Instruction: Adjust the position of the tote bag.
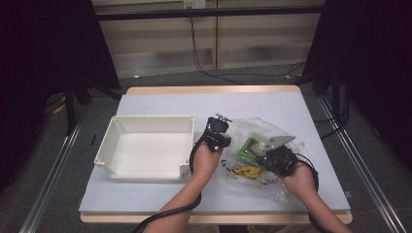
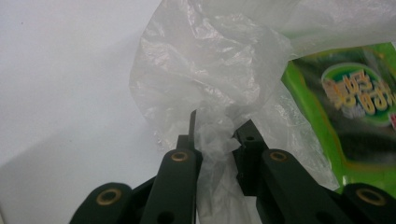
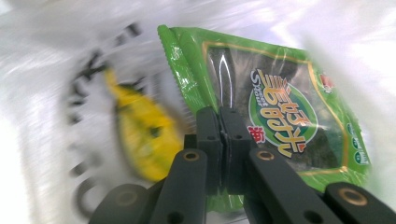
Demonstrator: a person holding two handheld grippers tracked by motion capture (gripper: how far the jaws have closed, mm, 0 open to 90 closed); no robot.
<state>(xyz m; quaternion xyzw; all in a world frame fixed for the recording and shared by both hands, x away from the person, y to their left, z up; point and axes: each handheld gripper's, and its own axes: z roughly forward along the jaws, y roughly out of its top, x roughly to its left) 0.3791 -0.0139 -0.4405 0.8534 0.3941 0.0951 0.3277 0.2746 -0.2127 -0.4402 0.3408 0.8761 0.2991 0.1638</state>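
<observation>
The white bin at nine o'clock on the table sits bare, so no unpacking is finished. At centre, the left gripper pinches a bunched fold of the clear plastic bag. At four o'clock, the right gripper, jaws together, grips the green snack packet inside the bag; pulling it out and binning it remain, as I judge.
</observation>
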